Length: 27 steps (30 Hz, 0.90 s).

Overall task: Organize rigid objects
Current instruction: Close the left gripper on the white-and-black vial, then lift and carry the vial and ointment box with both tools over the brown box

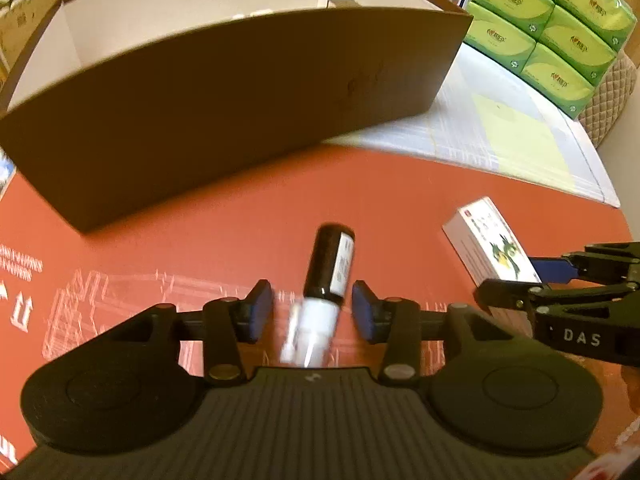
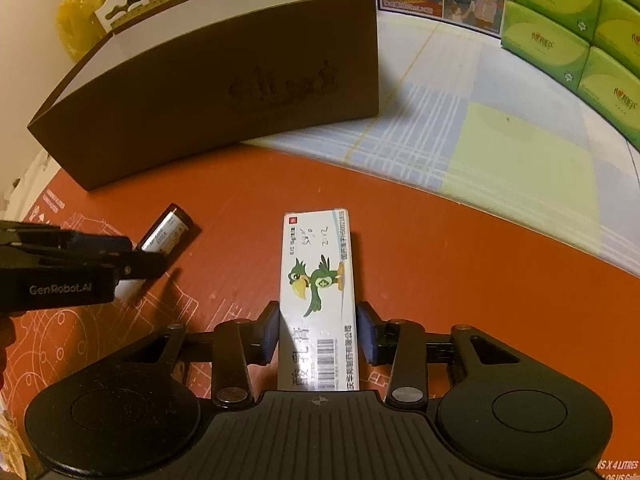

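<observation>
Task judged early: brown box at far side of bench. Left claw part open, straddling bottle, pads clear. Right claw closed on carton. Both items outside box.

Your dark bottle with a white cap and label lies on the red surface; your white carton (green bird printed on top) lies flat nearby.
</observation>
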Each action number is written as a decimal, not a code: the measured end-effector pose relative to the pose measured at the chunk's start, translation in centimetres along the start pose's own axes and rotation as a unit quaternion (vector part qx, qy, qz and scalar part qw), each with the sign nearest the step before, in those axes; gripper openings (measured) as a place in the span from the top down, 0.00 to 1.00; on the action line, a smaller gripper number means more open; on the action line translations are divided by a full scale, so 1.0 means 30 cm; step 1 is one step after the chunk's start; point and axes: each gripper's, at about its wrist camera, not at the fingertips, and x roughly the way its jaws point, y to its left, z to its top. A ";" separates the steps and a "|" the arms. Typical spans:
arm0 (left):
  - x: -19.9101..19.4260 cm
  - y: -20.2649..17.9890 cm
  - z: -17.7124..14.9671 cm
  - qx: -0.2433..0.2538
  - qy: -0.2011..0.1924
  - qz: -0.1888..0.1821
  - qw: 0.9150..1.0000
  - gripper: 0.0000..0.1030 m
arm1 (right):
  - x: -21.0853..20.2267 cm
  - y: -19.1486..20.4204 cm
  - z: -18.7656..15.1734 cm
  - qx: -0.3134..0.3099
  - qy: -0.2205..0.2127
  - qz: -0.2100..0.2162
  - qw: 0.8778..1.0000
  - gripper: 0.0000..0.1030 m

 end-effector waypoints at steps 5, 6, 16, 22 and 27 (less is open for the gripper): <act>0.023 -0.010 0.025 0.015 0.000 0.004 1.000 0.64 | 0.011 0.008 0.017 -0.009 -0.001 -0.008 1.000 0.60; 0.025 -0.013 0.024 0.018 0.001 0.005 1.000 0.65 | 0.014 0.009 0.022 -0.008 0.000 -0.008 1.000 0.60; 0.033 -0.039 0.013 0.032 0.005 0.010 0.999 0.81 | 0.018 0.020 0.026 -0.017 -0.002 -0.014 1.000 0.60; 0.030 -0.043 0.007 0.027 0.003 0.015 1.000 0.81 | 0.020 0.034 0.017 -0.037 -0.007 -0.018 0.999 0.64; 0.028 -0.042 0.004 0.022 0.003 0.015 1.000 0.81 | 0.024 0.030 0.017 -0.044 -0.009 -0.019 0.999 0.66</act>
